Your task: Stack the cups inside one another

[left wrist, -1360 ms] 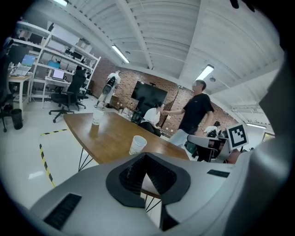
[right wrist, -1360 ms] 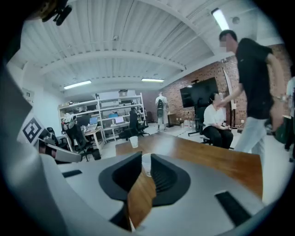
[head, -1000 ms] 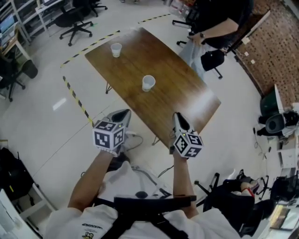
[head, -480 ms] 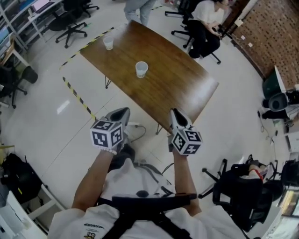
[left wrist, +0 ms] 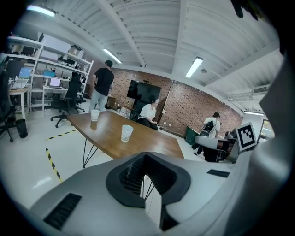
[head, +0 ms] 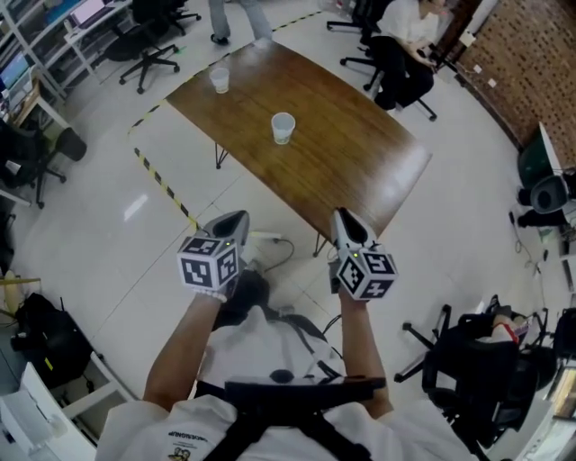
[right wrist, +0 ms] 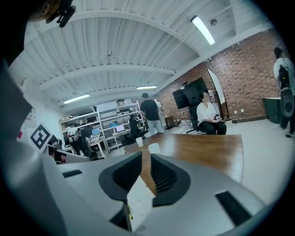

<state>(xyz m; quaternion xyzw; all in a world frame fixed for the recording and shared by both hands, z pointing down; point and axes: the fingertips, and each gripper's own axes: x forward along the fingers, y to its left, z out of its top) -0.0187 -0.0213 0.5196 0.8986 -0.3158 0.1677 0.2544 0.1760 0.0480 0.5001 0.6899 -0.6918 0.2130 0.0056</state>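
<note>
Tape (head: 165,187) in yellow and black stripes crosses the pale floor at the left, beside a long wooden table (head: 351,158). Two white paper cups stand upright on that table, well apart from each other. The far cup (head: 220,80) is near the table's far left corner, and the near cup (head: 283,128) is closer to the middle of the top. Both are well ahead of my hands, and neither sits inside the other.

My left gripper (head: 236,219) hangs over the floor, short of the table's near edge, pointing toward the table and a little downward. Its jaws are pressed together with nothing between them. In the left gripper view the ribbed pads meet, and only a sliver of floor and table leg shows below them.

To its right I hold my right gripper (head: 346,220), whose tip shows against the table's near edge in the head view. Its jaws stand a narrow gap apart, and nothing is in that gap. In the right gripper view I see only table edge and floor between the pads, with both cups small beyond.

Further right, a person (head: 407,18) sits just past the table's far side, before a brick wall (head: 531,63).
</note>
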